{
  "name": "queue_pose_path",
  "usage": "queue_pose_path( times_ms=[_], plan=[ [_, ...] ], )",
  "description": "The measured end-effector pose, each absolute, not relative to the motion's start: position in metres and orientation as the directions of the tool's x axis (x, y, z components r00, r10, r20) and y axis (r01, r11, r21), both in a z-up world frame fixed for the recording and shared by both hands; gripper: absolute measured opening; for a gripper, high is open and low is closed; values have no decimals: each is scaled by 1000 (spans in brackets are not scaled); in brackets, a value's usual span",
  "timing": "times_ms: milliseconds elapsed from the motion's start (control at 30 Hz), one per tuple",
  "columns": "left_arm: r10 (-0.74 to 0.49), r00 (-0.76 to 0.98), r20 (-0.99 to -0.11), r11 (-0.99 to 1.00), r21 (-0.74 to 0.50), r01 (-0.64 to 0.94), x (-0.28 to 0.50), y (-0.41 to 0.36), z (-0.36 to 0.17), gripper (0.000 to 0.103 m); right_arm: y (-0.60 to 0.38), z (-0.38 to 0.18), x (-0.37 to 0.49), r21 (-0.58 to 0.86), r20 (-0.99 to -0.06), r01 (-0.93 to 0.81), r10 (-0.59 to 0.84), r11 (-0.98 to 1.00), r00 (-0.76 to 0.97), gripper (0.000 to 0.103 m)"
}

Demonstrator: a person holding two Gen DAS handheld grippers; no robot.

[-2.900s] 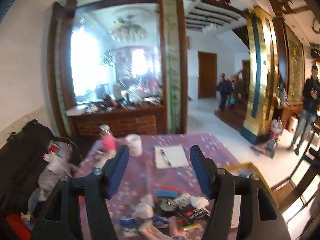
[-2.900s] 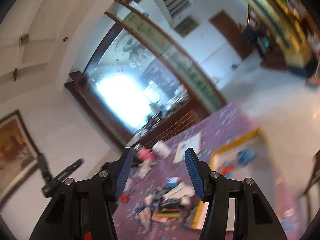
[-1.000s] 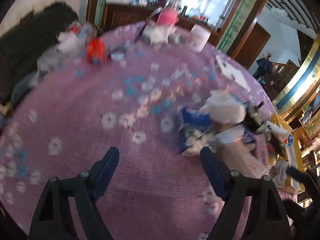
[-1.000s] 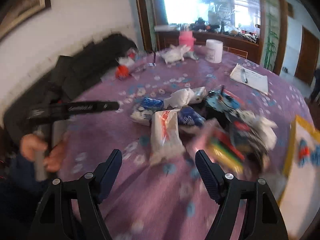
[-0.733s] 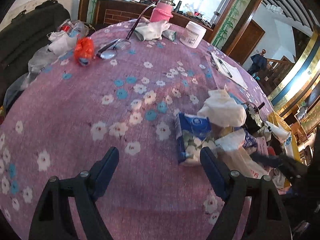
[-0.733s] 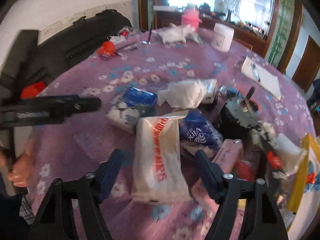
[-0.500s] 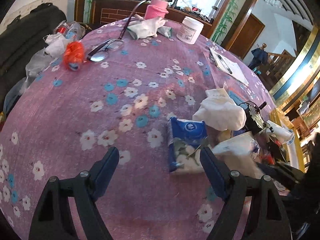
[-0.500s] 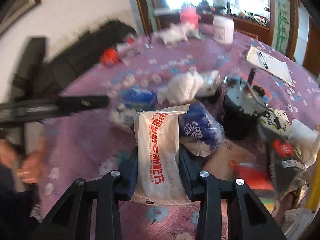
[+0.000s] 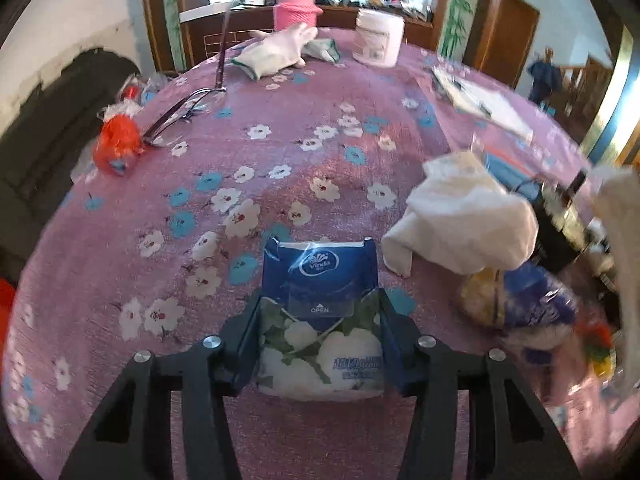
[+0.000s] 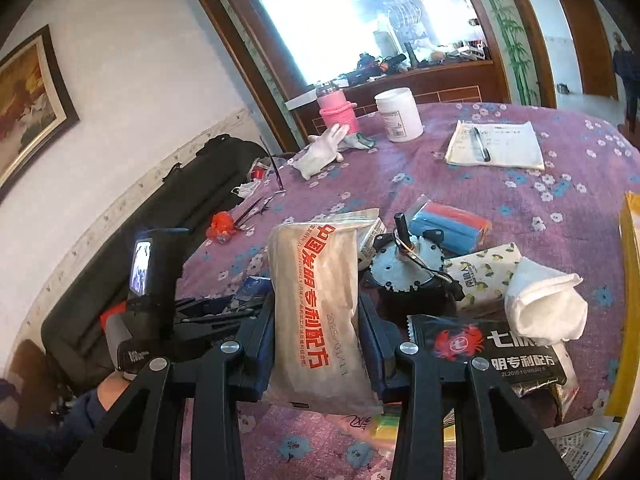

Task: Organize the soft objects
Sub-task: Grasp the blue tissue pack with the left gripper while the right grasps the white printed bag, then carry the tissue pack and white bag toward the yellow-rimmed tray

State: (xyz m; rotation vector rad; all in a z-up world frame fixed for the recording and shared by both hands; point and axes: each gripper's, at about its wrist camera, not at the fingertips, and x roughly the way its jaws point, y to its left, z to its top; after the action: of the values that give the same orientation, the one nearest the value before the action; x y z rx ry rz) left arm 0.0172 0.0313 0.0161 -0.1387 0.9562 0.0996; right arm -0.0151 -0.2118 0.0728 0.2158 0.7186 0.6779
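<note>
My left gripper (image 9: 318, 334) is shut on a blue and white Vinda tissue pack (image 9: 320, 312) that lies on the purple flowered tablecloth (image 9: 280, 152). My right gripper (image 10: 316, 332) is shut on a white soft pack with red Chinese lettering (image 10: 316, 312) and holds it lifted above the table. A crumpled white cloth (image 9: 464, 216) lies right of the tissue pack. A blue Vinda packet (image 9: 532, 308) lies further right. In the right wrist view a lemon-print tissue pack (image 10: 480, 276) and a rolled white cloth (image 10: 544, 312) lie at the right.
A black motor (image 10: 412, 276), a black crab-logo bag (image 10: 492, 356), a blue and red pack (image 10: 452, 224) and a notepad with pen (image 10: 496, 144) lie on the table. White gloves (image 9: 276, 52), a pink bottle (image 9: 296, 0), a white jar (image 9: 378, 42), glasses (image 9: 180, 112) stand far back.
My left gripper moved forward and closed on the blue tissue pack. My right gripper, closed on the white lettered pack, lifted it off the pile and tilted upward.
</note>
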Motion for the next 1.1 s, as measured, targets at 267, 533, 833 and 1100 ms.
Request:
queue_pose_path(
  times_ms=[267, 533, 833, 1100],
  plan=[
    [22, 658, -753, 987, -86, -133, -2, 21, 42, 50, -207, 69, -14, 373, -553, -504, 622, 779, 554, 42],
    [57, 717, -694, 994, -26, -105, -13, -10, 61, 51, -215, 77, -16, 367, -513, -503, 621, 782, 592, 42],
    [143, 789, -598, 990, 79, -120, -27, -43, 80, 51, -235, 83, -10, 374, -489, -451, 585, 811, 647, 42],
    [137, 798, -587, 990, 98, -98, -36, -59, 81, 51, -244, 84, -11, 386, -477, -441, 585, 810, 656, 42]
  ],
)
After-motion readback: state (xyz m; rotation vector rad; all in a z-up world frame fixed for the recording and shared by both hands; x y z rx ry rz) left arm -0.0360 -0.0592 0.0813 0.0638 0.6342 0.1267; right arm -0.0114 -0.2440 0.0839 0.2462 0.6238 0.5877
